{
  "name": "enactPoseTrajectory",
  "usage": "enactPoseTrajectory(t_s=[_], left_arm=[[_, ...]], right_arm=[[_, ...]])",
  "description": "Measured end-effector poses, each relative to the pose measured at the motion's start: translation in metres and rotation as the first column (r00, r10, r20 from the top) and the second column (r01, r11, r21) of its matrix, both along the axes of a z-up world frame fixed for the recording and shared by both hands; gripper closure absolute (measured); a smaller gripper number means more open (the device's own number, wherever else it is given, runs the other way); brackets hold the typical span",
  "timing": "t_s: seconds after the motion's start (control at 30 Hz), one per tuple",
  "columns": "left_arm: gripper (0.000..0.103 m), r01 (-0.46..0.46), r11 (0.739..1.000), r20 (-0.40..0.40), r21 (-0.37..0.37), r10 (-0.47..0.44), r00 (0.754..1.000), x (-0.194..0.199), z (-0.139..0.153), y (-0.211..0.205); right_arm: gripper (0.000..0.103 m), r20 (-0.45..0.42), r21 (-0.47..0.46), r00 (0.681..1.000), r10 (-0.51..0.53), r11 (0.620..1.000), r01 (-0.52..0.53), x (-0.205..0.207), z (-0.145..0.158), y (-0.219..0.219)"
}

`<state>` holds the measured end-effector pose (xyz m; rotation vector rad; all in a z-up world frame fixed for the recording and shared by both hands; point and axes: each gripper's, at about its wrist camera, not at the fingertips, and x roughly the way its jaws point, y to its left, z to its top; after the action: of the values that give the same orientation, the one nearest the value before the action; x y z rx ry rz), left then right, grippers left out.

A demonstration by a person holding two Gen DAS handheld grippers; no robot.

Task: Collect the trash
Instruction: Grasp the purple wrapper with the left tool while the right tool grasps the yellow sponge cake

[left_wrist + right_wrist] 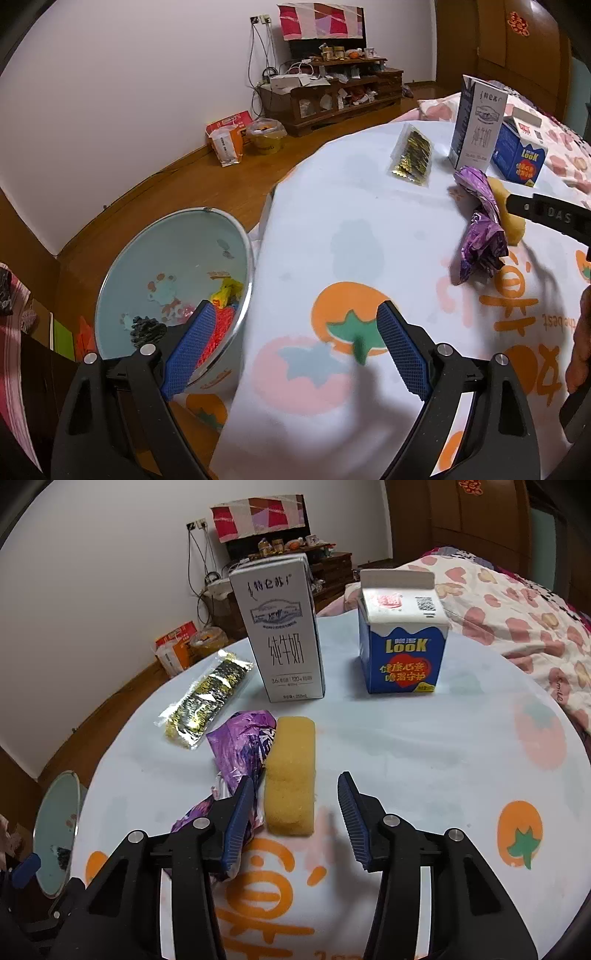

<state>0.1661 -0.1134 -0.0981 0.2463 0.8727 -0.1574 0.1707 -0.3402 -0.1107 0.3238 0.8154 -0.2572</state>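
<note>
My right gripper [295,777] stands open low over the round table, with a yellow sponge [291,775] lying lengthwise between its fingers, the pads clear of it. A crumpled purple wrapper [240,746] lies against the sponge's left side, partly under the left finger. Behind them lie a gold-and-black packet [207,698], an upright white milk carton [280,627] and a blue Look carton [402,646]. My left gripper [295,306] is open and holds nothing, straddling the table's left edge. Beside it on the floor, a pale blue bin [166,251] holds a yellow wrapper [227,291] and red and black scraps.
The tablecloth [406,757] is white with orange and pink tomato prints. A bed with a floral quilt [517,609] touches the table's far right. A cluttered TV cabinet [332,96] and bags [240,136] line the far wall. A hand [580,332] shows at the right edge.
</note>
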Motion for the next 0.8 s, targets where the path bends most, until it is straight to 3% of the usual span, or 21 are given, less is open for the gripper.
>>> enactPoseTrajectory(t_s=[0.23, 0.33, 0.63, 0.8], left_arm=[[0.016, -0.004, 1.0, -0.016, -0.003, 0.004, 1.0, 0.004, -0.005, -0.001], [0.016, -0.004, 1.0, -0.024, -0.008, 0.004, 1.0, 0.004, -0.007, -0.001], [0.016, 0.008, 1.0, -0.031, -0.02, -0.009, 0.999, 0.003, -0.009, -0.007], [0.016, 0.054, 0.998, -0.019, -0.037, -0.055, 0.998, -0.001, -0.004, -0.02]], right_arm=[[0.067, -0.023, 0.057, 1.0, 0.001, 0.998, 0.0, 0.005, -0.015, -0.008], [0.076, -0.015, 0.08, 1.0, 0.015, 0.997, -0.014, 0.004, -0.016, -0.009], [0.08, -0.012, 0.07, 1.0, -0.011, 0.998, 0.012, -0.025, -0.01, -0.025], [0.08, -0.033, -0.06, 0.998, -0.061, 0.996, 0.059, -0.064, -0.004, -0.048]])
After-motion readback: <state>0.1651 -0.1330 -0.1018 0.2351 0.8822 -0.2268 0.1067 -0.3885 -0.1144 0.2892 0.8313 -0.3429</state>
